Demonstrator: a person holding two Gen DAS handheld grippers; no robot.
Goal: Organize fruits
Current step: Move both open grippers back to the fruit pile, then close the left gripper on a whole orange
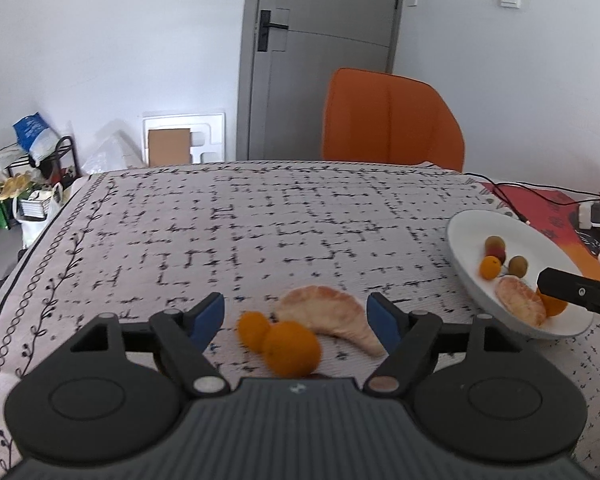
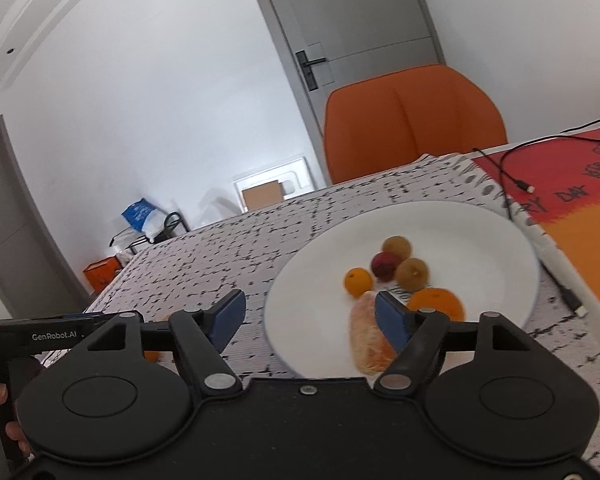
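Nearest the left wrist camera, the left gripper (image 1: 296, 322) stands wide over the bench (image 1: 260, 220), its blue pads clear of the fruit lying between them: two small oranges (image 1: 278, 340) touching each other, and a peeled citrus segment (image 1: 332, 318) just beside them at 2 o'clock. Off at 3 o'clock sits the white plate (image 1: 464, 232), well apart from this group. In the right wrist view, the right gripper (image 2: 310, 318) is also wide and empty, hovering over the plate's near rim. On that plate lie another peeled segment (image 2: 366, 340), a large orange (image 2: 436, 302), a small orange (image 2: 358, 280), a red fruit (image 2: 384, 266) and two brownish round fruits (image 2: 412, 272) (kind unclear, blurred).
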